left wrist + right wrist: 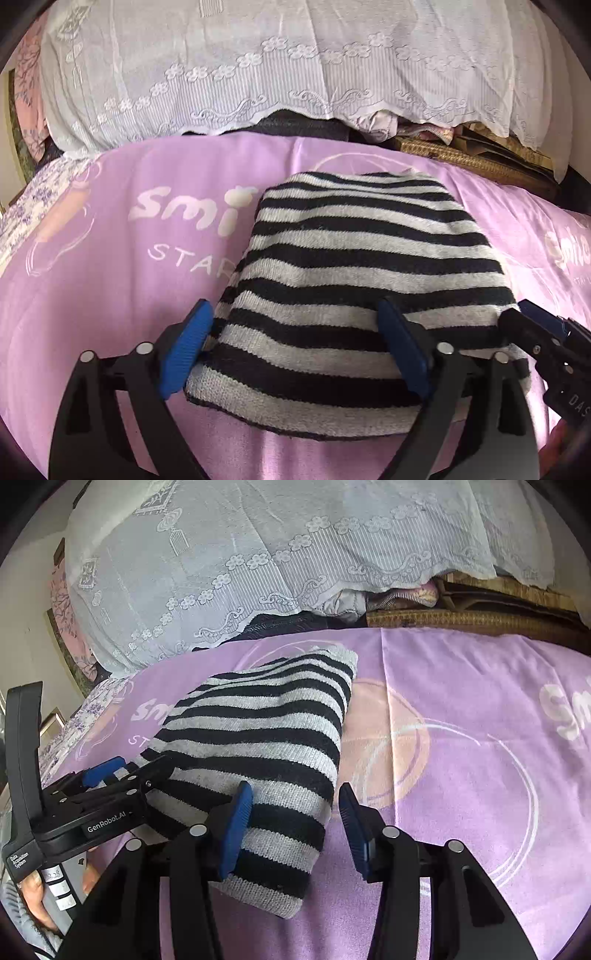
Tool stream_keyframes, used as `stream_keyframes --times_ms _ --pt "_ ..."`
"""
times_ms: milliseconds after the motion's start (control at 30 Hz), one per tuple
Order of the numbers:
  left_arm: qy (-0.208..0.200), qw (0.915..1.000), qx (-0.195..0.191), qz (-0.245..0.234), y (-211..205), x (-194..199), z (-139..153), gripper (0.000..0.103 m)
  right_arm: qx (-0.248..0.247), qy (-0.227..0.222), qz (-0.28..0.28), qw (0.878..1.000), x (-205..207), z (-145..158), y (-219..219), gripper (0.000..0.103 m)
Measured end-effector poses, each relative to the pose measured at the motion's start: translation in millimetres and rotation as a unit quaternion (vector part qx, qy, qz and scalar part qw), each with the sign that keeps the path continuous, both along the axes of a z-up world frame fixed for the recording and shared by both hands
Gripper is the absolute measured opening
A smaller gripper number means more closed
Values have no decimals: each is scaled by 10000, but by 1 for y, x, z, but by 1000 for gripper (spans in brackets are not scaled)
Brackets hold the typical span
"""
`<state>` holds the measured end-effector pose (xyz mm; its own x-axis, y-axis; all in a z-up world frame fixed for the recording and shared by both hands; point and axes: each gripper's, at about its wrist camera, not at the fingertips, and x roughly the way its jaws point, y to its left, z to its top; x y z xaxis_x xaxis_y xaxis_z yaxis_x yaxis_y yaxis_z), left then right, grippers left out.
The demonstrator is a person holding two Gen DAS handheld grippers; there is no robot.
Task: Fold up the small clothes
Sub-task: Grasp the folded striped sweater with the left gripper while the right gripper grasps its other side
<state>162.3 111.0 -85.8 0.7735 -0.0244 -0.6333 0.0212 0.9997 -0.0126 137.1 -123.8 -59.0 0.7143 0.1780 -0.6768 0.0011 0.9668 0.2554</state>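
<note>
The folded striped knit garment (354,295) lay flat on the purple bedspread (110,295), apparently just set down: the left gripper (295,350) and the right gripper (295,823) straddled its near edge, jaws released, gripping nothing.

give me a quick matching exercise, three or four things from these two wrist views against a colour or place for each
Things:
1. knitted striped garment
2. printed bedsheet
3. lace cloth
4. woven mat

Descriptions:
a. purple
b. brown, at the sheet's far edge
c. black and white
d. white, draped over the pile behind

Pairs: 1-c, 2-a, 3-d, 4-b
</note>
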Motion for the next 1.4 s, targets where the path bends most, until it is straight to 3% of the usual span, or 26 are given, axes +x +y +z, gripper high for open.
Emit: stream_keyframes --times_ms 133,267,400,500,600,767,833,900,1167,1233,1267,1333,1400 --pt "204 9992 -331 -38 9 5 -6 95 326 176 -17 9993 2 -9 -9 60" --pt "253 9975 -648 -106 20 2 0 94 340 278 -18 9990 0 -12 -10 63" --pt "147 9938 -1069 275 49 -5 9 94 433 350 4 9984 -3 -15 -11 63" --pt "480 9899 -1220 542 67 0 -3 94 459 255 -12 9986 -7 -10 -11 63" --pt "816 9861 -1339 549 71 7 -17 93 190 -153 72 9997 -21 8 1 52" --pt "806 9854 -1466 320 65 4 -15 91 -487 -353 620 9963 -32 19 36 52" --pt "791 9846 -1547 187 63 3 -13 82 -658 -344 694 9948 -35 20 42 54" --pt "783 9833 -1643 42 60 2 -11 73 -666 -295 753 9945 -39 20 42 64" --pt "727 9851 -1557 -92 49 1 -6 72 -1000 -46 728 9923 -43 10 42 66" --pt "730 9846 -1583 -117 48 0 -7 72 -1191 186 763 9898 -36 3 44 54" --pt "731 9854 -1532 -121 46 0 -7 72 -1187 327 700 9899 -32 -3 40 44" --pt "747 9872 -1404 -135 40 0 -10 72 -331 717 601 9951 -20 -16 12 44" --pt "766 9870 -1401 -169 39 1 -12 73 246 806 594 9947 -18 -21 -6 43"
